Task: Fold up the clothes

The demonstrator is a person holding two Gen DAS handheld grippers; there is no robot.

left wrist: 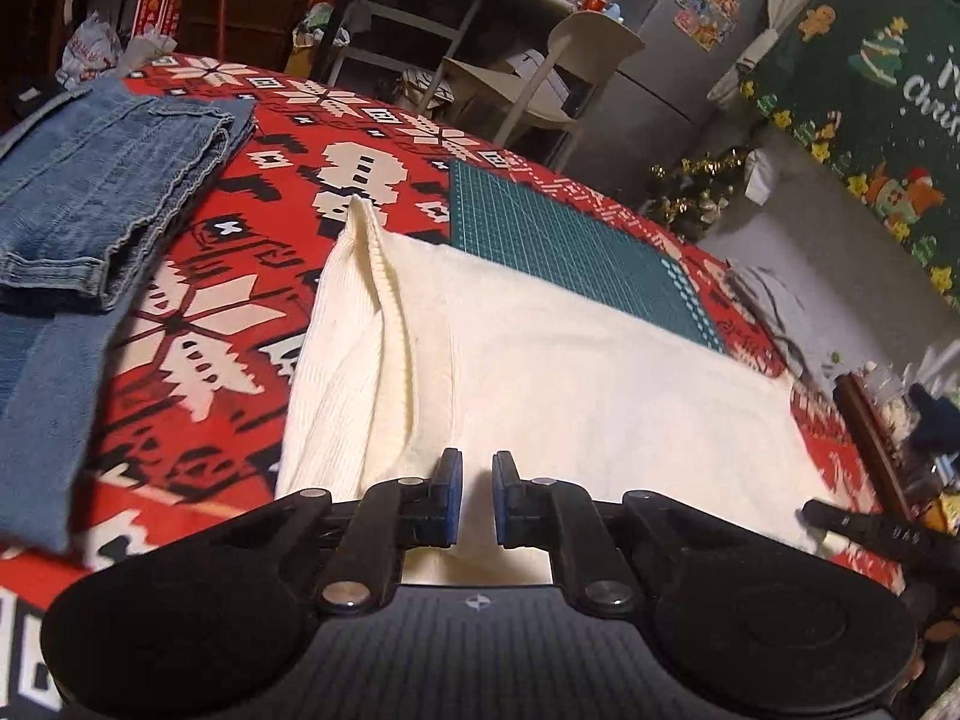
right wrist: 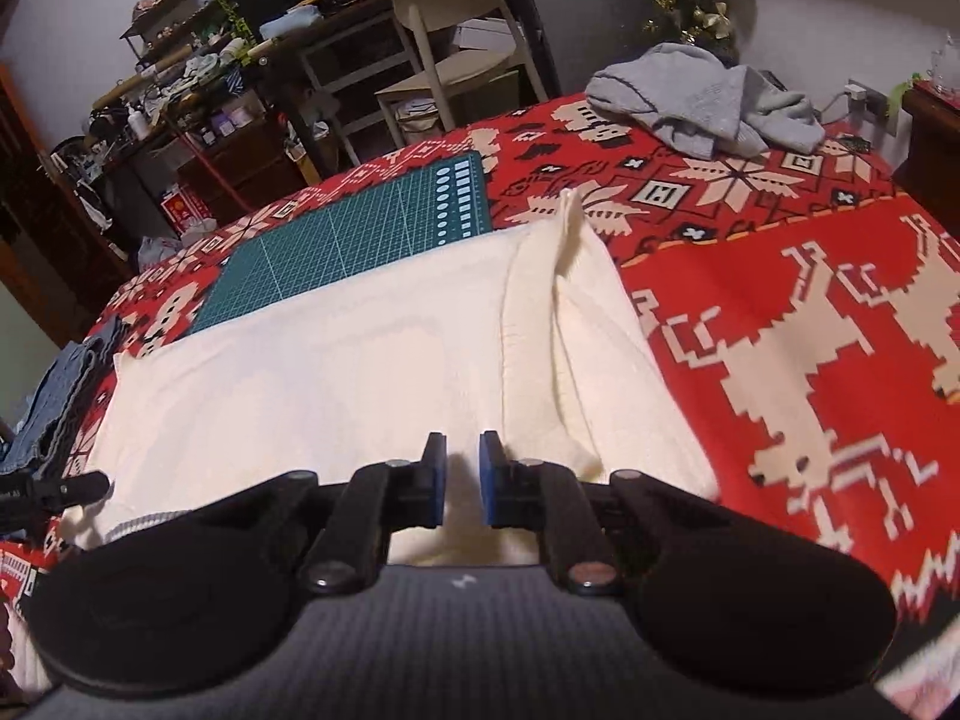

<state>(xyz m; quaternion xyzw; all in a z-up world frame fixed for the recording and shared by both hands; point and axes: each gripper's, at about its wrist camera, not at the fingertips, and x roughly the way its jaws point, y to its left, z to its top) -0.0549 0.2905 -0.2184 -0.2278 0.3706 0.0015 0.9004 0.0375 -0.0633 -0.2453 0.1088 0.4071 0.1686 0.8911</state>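
A cream knit sweater [left wrist: 570, 372] lies flat on the red patterned blanket [left wrist: 240, 276], with its sleeve [left wrist: 390, 312] folded inward along the left side. My left gripper [left wrist: 477, 492] sits at the sweater's near edge, its blue pads close together with a pinch of cream cloth between them. In the right wrist view the same sweater [right wrist: 336, 360] shows its other sleeve [right wrist: 564, 300] folded in. My right gripper [right wrist: 462, 480] holds the near edge the same way. Each gripper's tip shows at the edge of the other's view.
Folded blue jeans [left wrist: 102, 180] lie left of the sweater. A green cutting mat [right wrist: 360, 240] lies beyond it, partly covered. A crumpled grey garment [right wrist: 702, 102] sits at the far right of the blanket [right wrist: 780, 276]. A pale chair [right wrist: 444, 18] and cluttered shelves stand behind.
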